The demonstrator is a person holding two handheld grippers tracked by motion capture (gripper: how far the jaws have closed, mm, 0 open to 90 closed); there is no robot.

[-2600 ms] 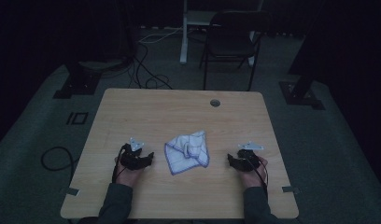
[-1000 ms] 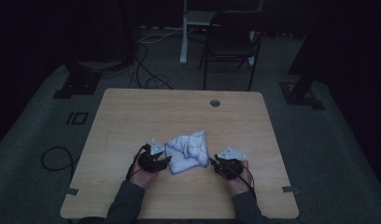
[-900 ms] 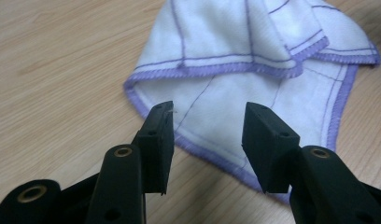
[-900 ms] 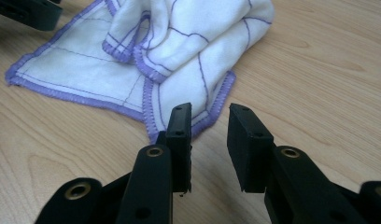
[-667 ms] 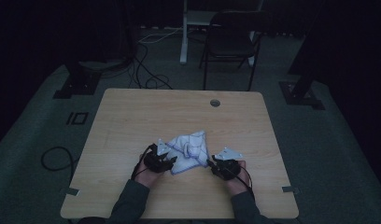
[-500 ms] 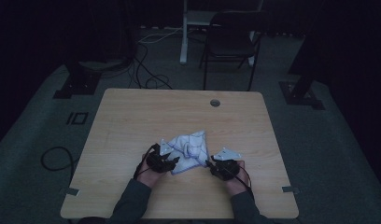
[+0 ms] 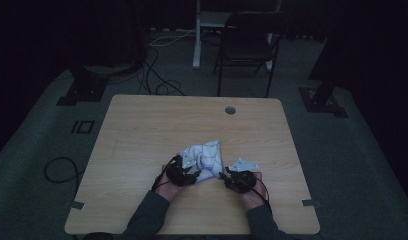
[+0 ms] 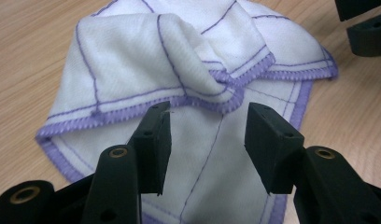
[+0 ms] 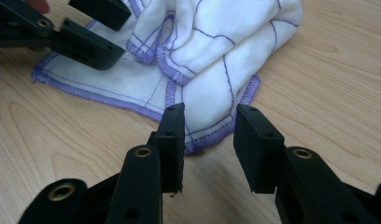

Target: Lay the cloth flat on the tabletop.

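Here, nearest me, my left gripper (image 8: 207, 144) had its jaws spread wide, having just been opening, over the flat purple-hemmed layer of the cloth (image 8: 198, 65), gripping nothing. My right gripper (image 9: 207, 140) had likewise just been opening, its jaws apart at the cloth's near corner, with the hem perhaps just between them; I could not tell for sure.

To do this well, I judged each pair of jaws should close on a single hemmed edge, not the bunched fold behind.

The cloth lay crumpled near the table's (image 7: 142, 125) front middle. Beyond it the far half offered open wood for spreading.
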